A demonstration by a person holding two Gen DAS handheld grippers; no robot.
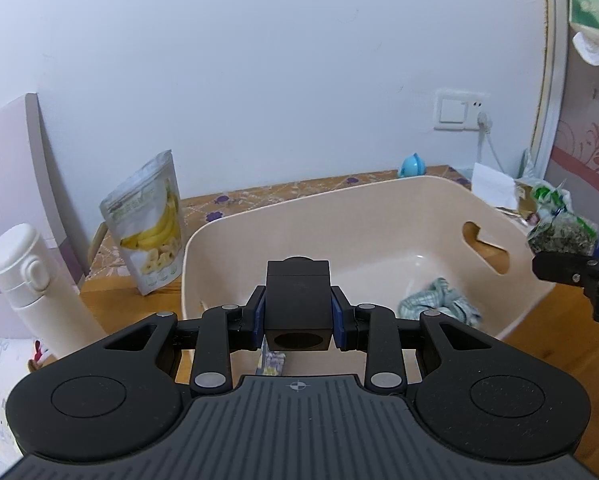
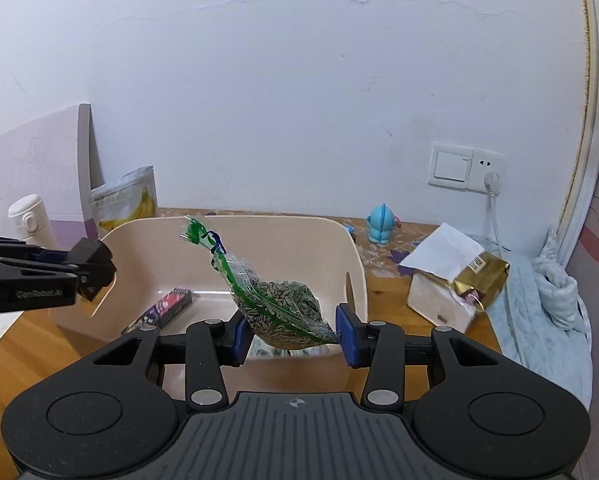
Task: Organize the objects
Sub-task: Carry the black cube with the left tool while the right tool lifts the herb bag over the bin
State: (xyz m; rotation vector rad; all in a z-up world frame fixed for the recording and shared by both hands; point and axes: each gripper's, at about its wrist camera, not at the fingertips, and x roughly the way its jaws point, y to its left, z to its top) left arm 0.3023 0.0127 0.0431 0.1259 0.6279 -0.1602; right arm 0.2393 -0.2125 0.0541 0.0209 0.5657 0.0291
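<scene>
Right wrist view: I see my right gripper (image 2: 295, 334) pinching a clear bag of seeds (image 2: 279, 312) between its blue pads. The bag hangs over the near edge of the big cream bin (image 2: 357, 264).
Key relation: the seed bag is right above the bin, so I think the next move is straight down, then let go.
Bag's long axis: it slants up and away from my fingers, with the tied green top (image 2: 203, 236) pointing to the far left.
Left wrist view: my left gripper (image 1: 298, 316) is squeezing a black block (image 1: 298, 300) from both sides. It is over the near-left part of the bin.
Nearer hand: both hands are over the bin. I can't tell which load sits lower.
Bins: one.
Things in the bin already: a checked cloth (image 1: 439, 306) on the right, and a dark flat pack (image 2: 159, 310) on the left. That makes two that I can see.
Things on the wooden table (image 1: 547, 320) outside the bin: one white bottle (image 1: 31, 284), one banana chip bag (image 1: 151, 232), one white box with a gold pack (image 2: 455, 280), one little blue toy (image 2: 381, 230).
Risk: the seed bag is soft and floppy, so it may tip when I open up.
</scene>
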